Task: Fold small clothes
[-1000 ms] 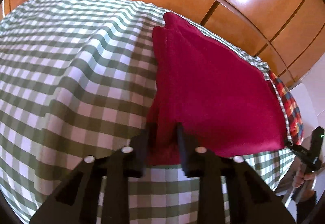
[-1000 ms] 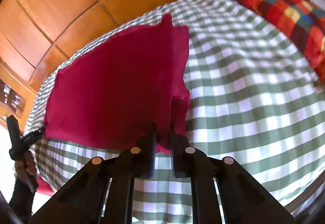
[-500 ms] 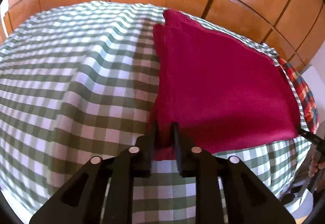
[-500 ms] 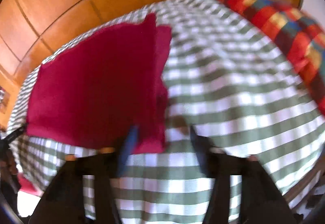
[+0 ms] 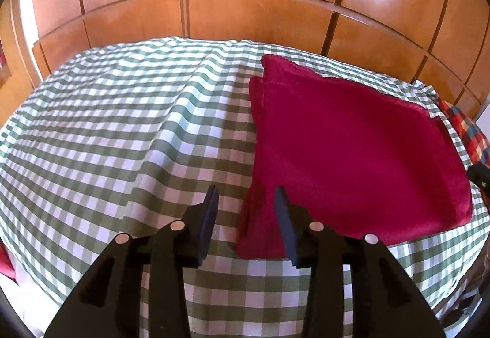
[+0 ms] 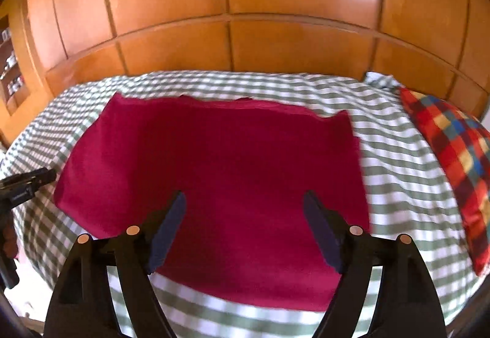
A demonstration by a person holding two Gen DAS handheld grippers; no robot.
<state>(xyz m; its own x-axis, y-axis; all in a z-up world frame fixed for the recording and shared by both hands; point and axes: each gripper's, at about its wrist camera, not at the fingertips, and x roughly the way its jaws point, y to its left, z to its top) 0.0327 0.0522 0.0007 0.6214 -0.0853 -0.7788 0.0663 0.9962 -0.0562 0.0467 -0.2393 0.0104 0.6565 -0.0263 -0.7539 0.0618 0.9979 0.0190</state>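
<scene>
A dark red cloth (image 5: 352, 154) lies folded flat on the green-and-white checked bedcover (image 5: 122, 123). My left gripper (image 5: 246, 194) is open at the cloth's near left corner, which lies loose between its fingers. In the right wrist view the same red cloth (image 6: 229, 160) lies spread below my right gripper (image 6: 245, 200), which is wide open above the cloth's near edge and holds nothing.
A wooden panelled wall (image 6: 245, 16) stands behind the bed. A red, yellow and blue plaid pillow (image 6: 453, 160) lies at the right of the bed; it also shows in the left wrist view (image 5: 468, 135). The left gripper shows at the left edge of the right wrist view (image 6: 21, 187).
Both grippers were shut on the red cloth's near corners and have opened and let go. The cloth now lies flat, and both grippers have drawn back and levelled.
</scene>
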